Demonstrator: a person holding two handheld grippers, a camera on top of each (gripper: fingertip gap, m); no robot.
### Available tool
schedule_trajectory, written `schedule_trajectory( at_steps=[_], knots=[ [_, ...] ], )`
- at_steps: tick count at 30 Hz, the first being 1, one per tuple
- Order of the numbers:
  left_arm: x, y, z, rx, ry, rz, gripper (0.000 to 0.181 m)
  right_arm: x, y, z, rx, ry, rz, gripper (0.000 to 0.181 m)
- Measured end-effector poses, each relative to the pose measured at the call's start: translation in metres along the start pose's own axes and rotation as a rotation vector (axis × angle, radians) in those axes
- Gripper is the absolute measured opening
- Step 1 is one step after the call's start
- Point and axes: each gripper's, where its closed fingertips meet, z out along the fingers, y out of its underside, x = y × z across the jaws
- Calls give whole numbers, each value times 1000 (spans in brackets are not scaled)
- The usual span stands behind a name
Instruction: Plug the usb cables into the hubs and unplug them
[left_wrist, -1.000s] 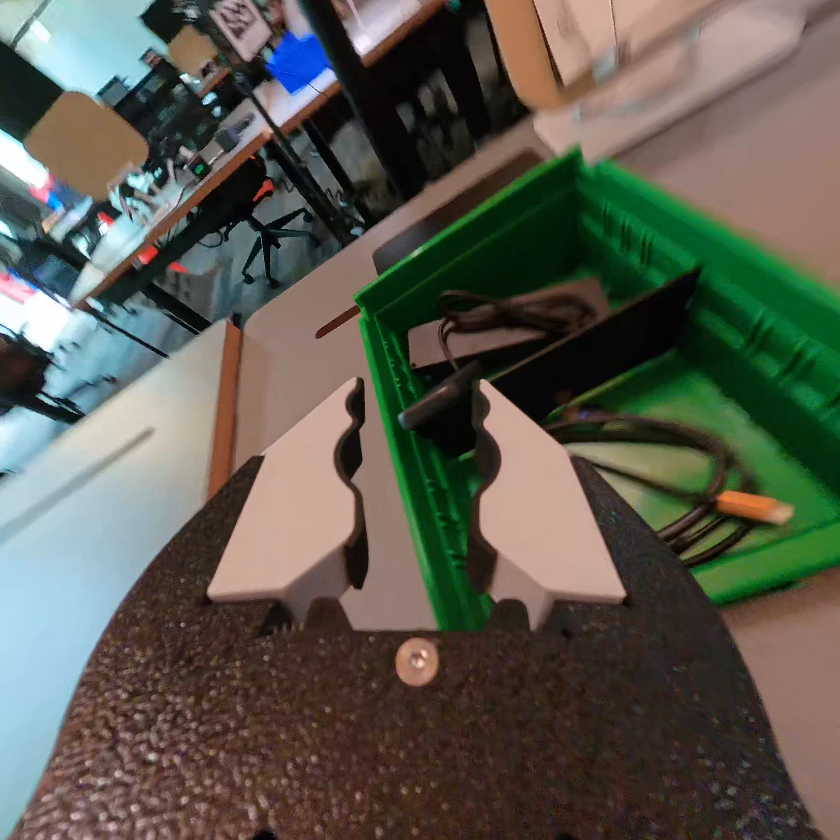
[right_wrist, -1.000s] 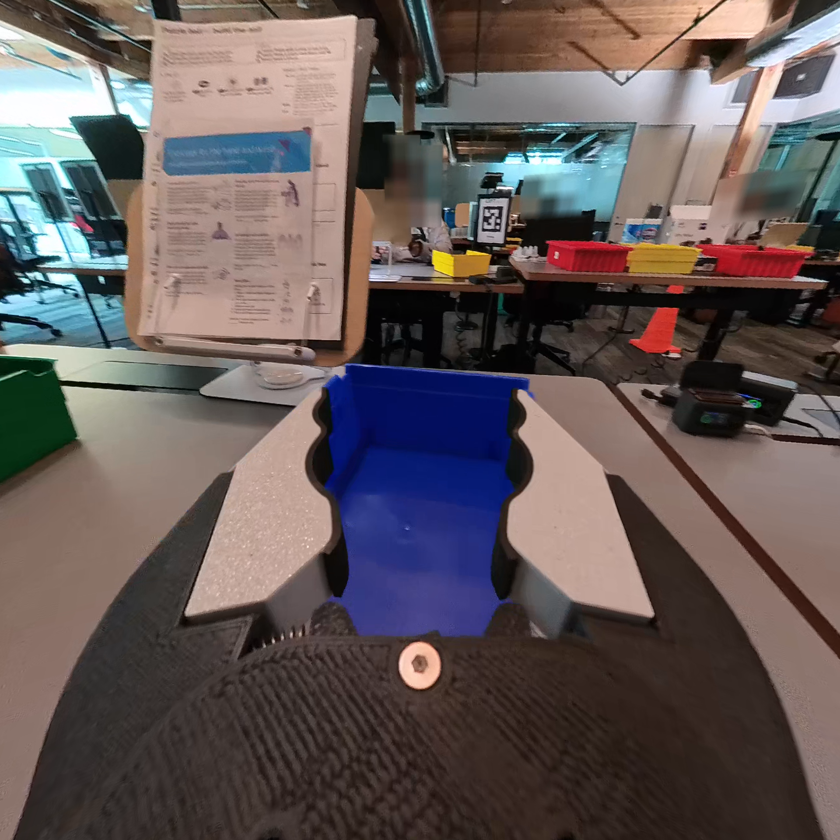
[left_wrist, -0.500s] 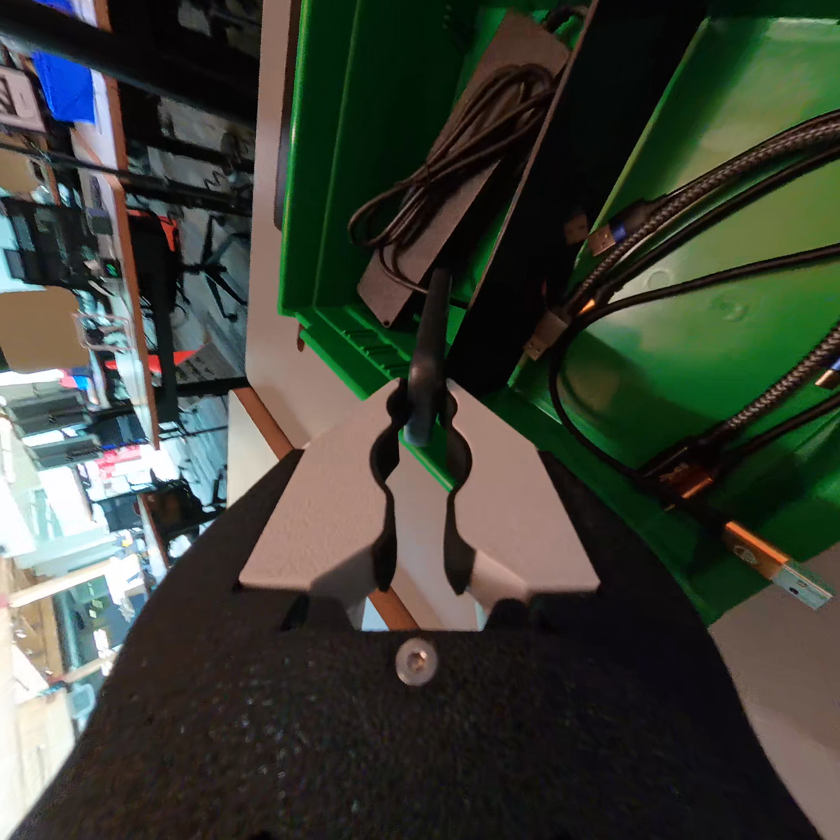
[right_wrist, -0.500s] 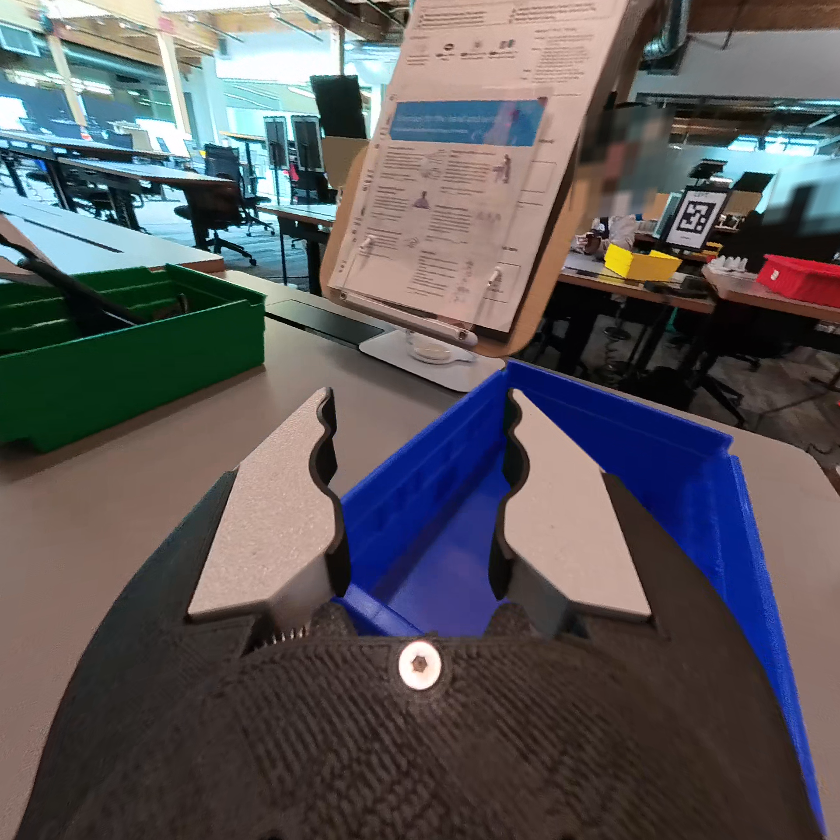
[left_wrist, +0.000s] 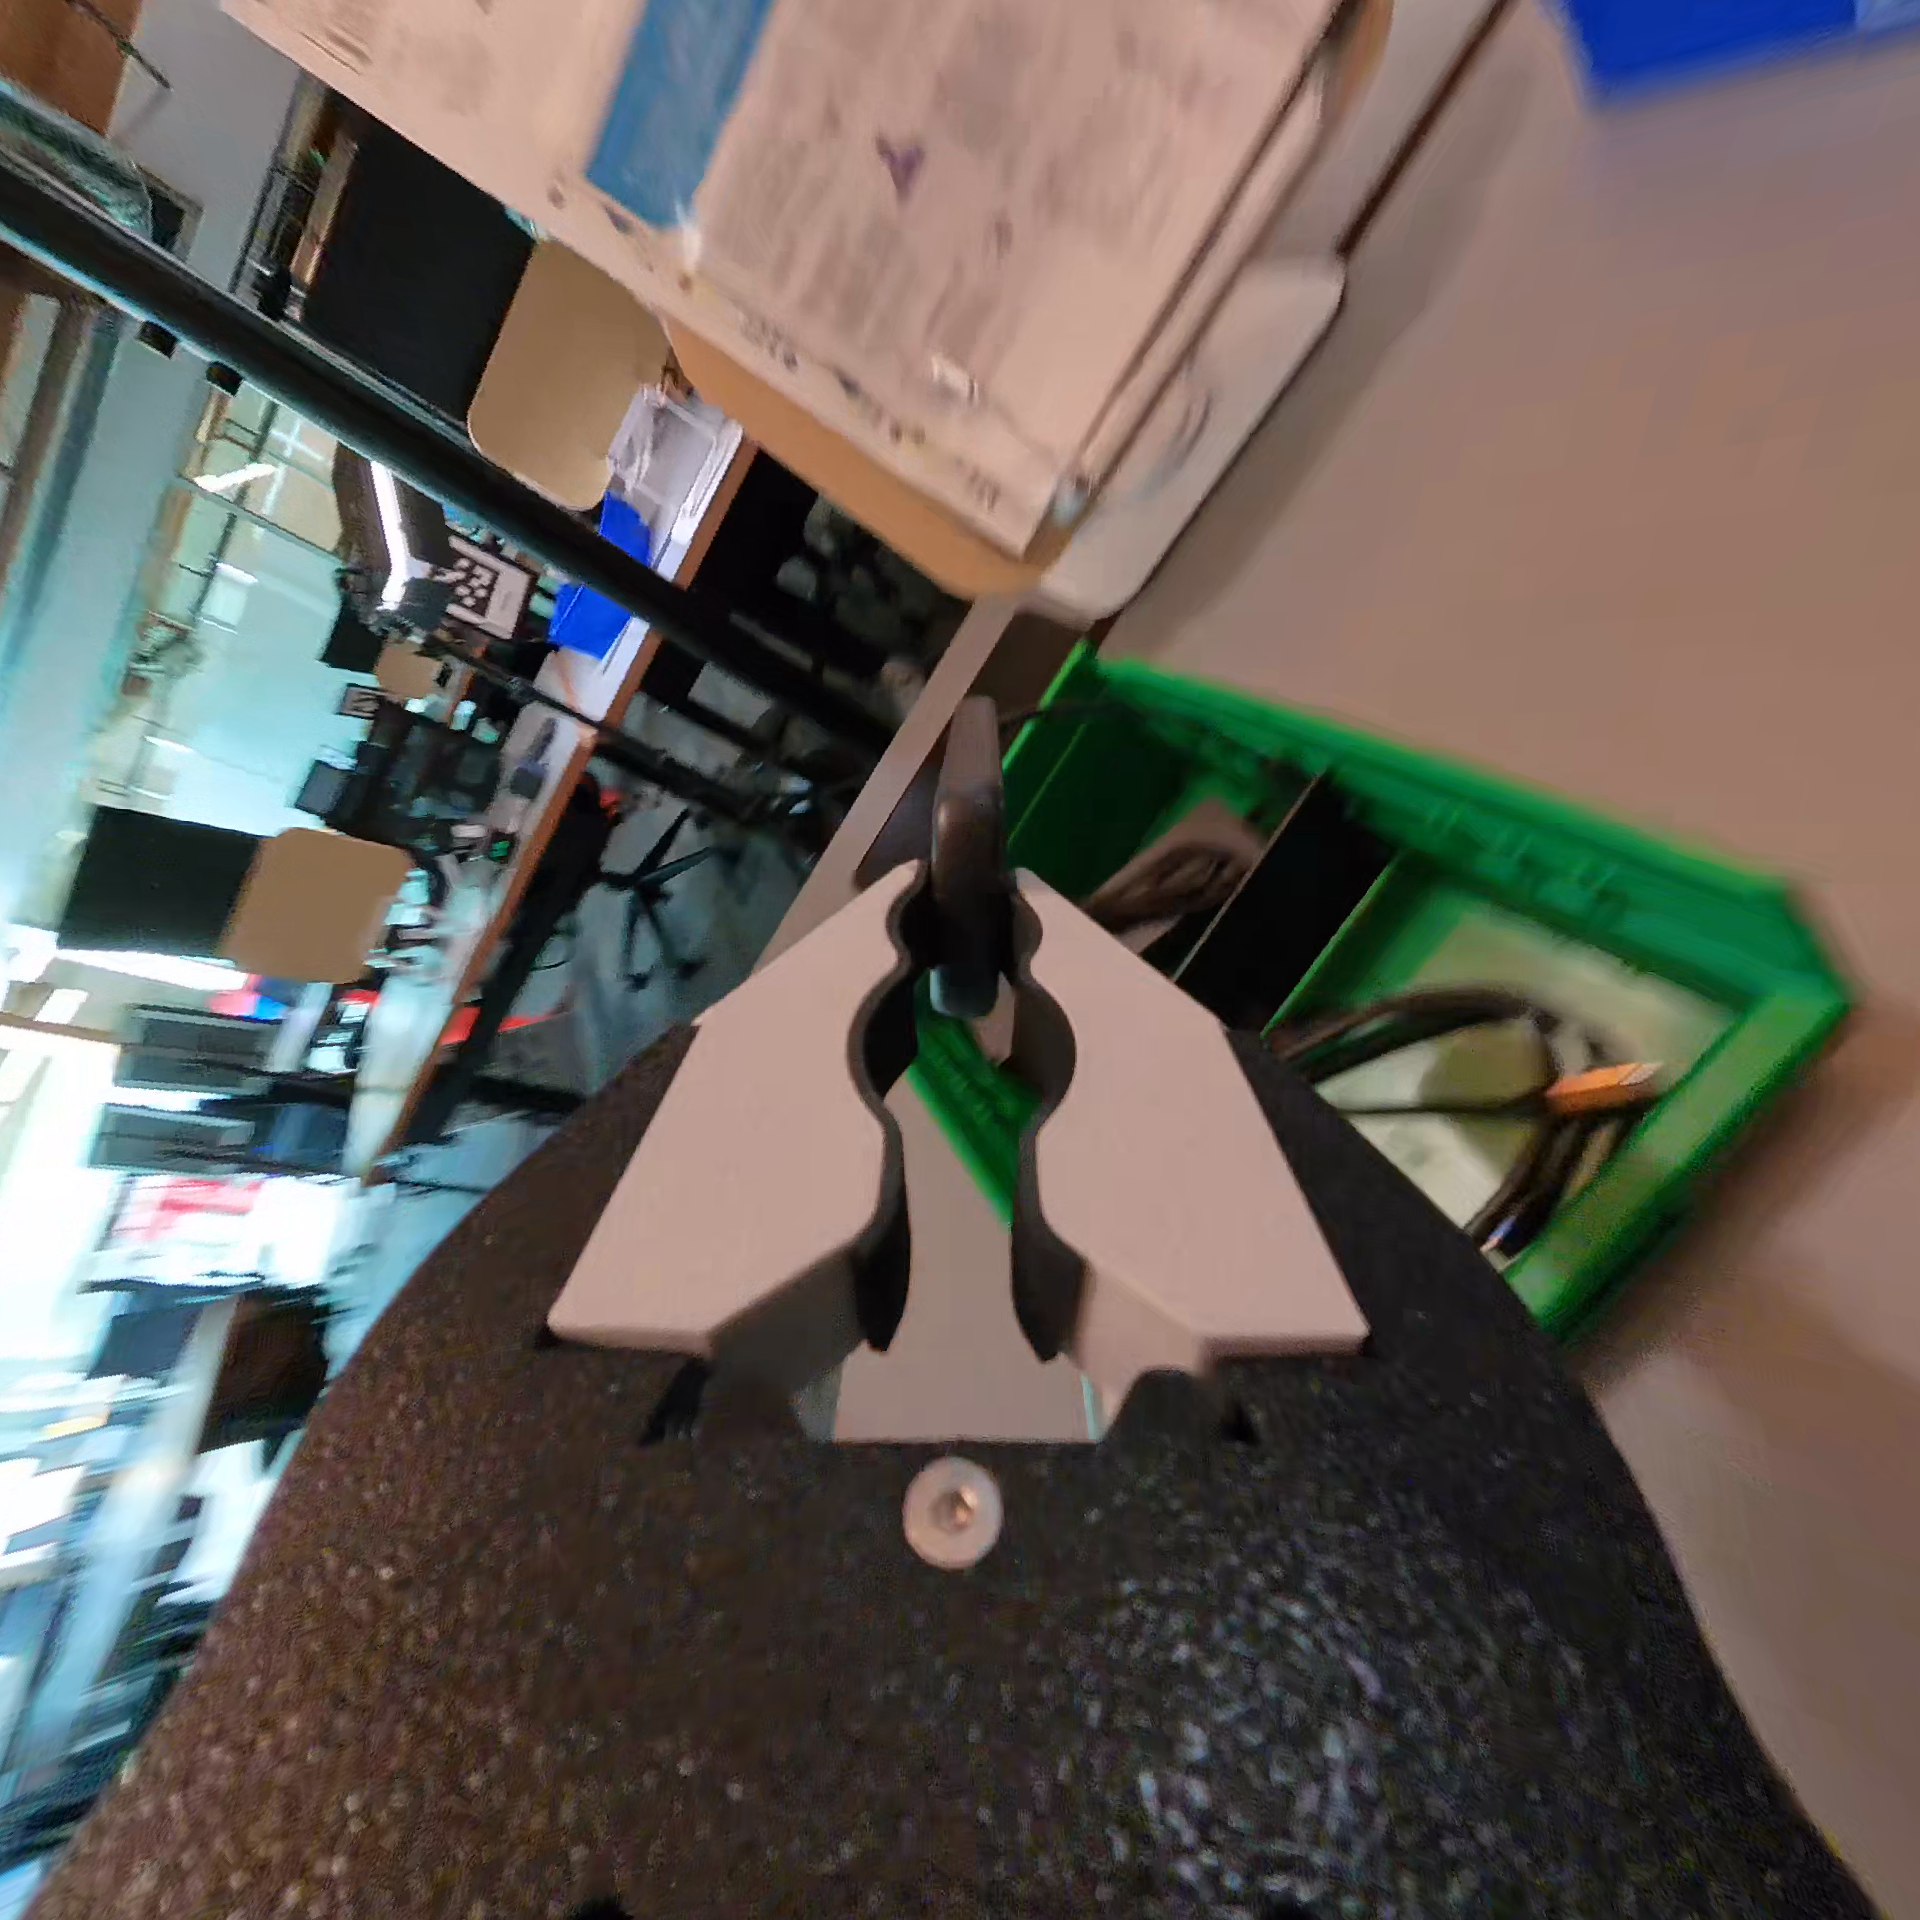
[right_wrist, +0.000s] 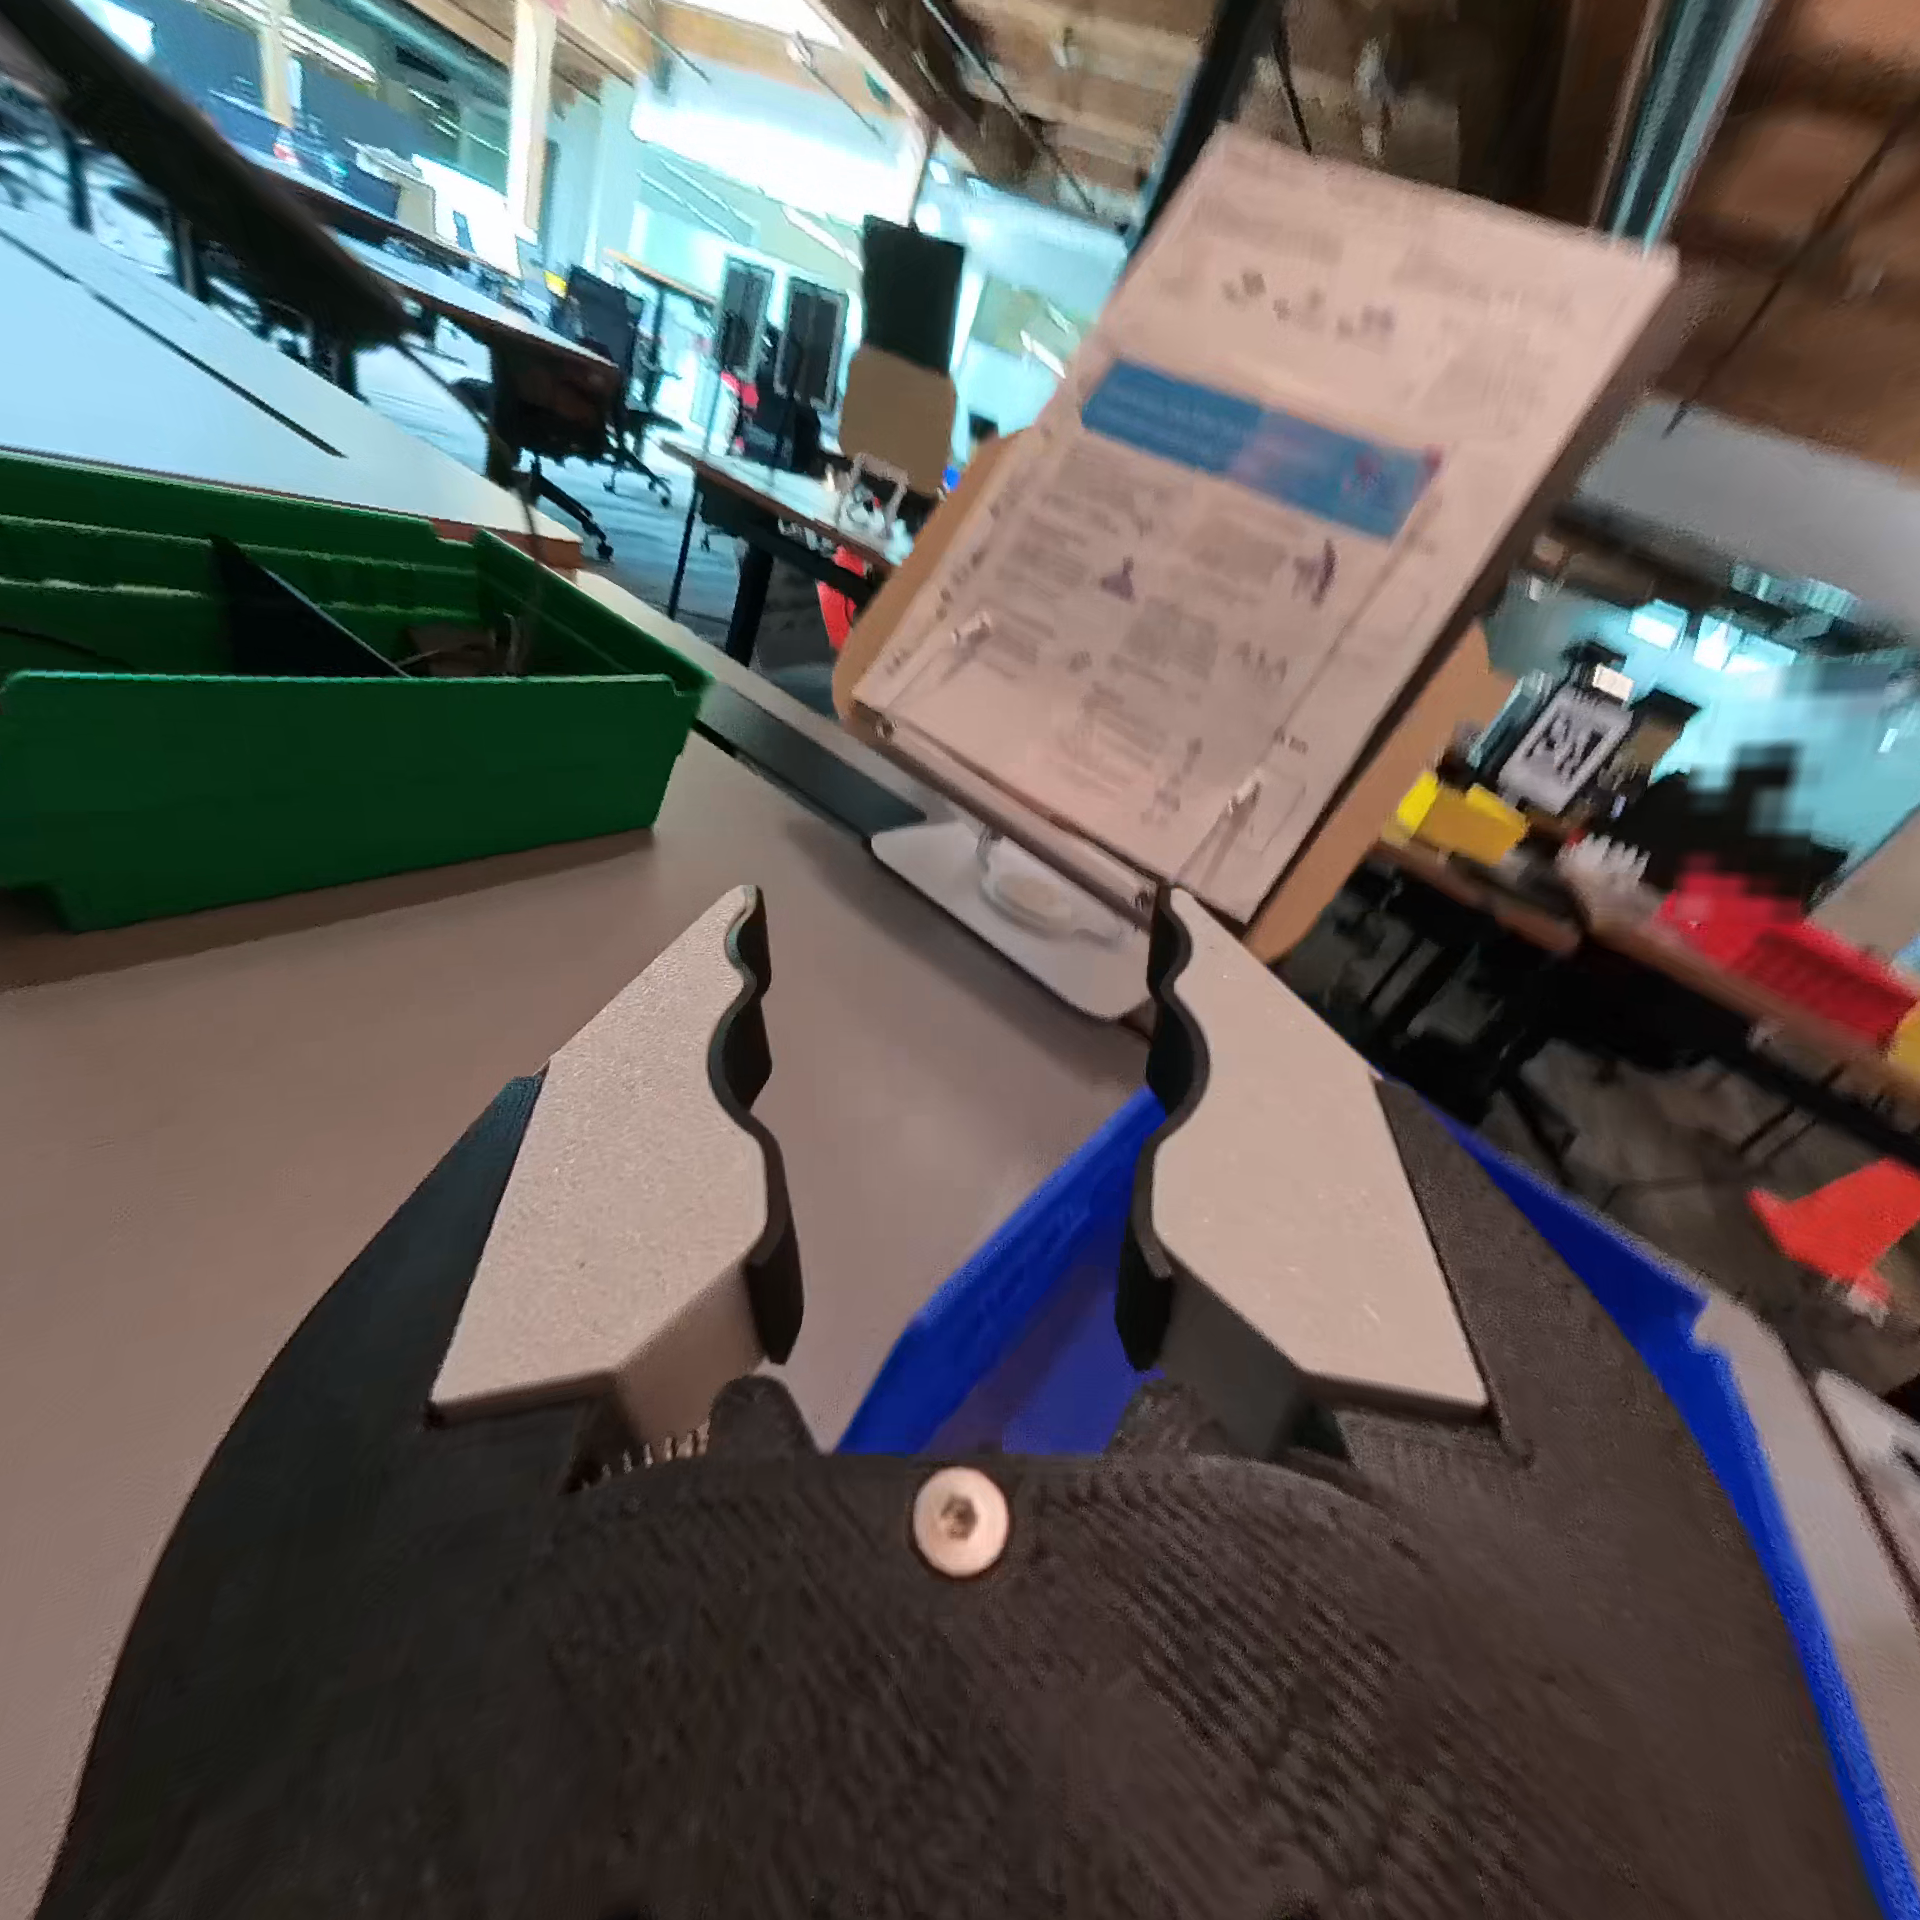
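My left gripper (left_wrist: 966, 883) is shut on a slim black USB plug (left_wrist: 971, 810) with a silver metal end, held in the air above and left of the green bin (left_wrist: 1558, 831). A thin cable trails from it toward the bin. The bin holds a grey hub (left_wrist: 1174, 862) behind a black divider (left_wrist: 1278, 883), and dark braided cables (left_wrist: 1455, 1023) with an orange plug (left_wrist: 1595, 1086) in front. My right gripper (right_wrist: 958, 914) is open and empty, above the near left wall of a blue bin (right_wrist: 1039, 1320). The green bin (right_wrist: 343, 758) lies to its left.
A document stand with printed sheets (right_wrist: 1195, 644) stands on the grey table behind both bins; it also shows blurred in the left wrist view (left_wrist: 935, 208). Other tables, chairs and coloured bins fill the room beyond the table edge.
My left gripper closed on the black plug inside the green bin, then lifted it out and swung away. My right gripper has turned left over the blue bin, still open.
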Motion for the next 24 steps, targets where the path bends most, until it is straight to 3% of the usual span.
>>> schedule_trajectory(
  at_steps=[1, 5, 8, 13, 18, 21, 24],
  knots=[
    [2, -12, -5, 58, 18, -79, 10, -9, -8, 1, 31, -13, -54, 74],
    [9, -61, -27, 292, 121, -381, 10, -39, -43, 2, 156, 16, -282, 84],
    [12, -91, -42, 441, 209, -527, 9, -65, -71, -1, 259, -24, -273, 94],
    [5, -133, -63, 604, 246, -661, 9, -95, -99, -8, 343, -71, -292, 98],
    [-7, -182, -100, 781, 263, -707, 9, -96, -109, -9, 348, 3, -339, 99],
    [2, -194, -97, 784, 287, -723, 9, -88, -112, -11, 356, 50, -331, 99],
    [29, -182, -68, 710, 331, -778, 9, -85, -118, -18, 390, 77, -362, 97]
  ],
)
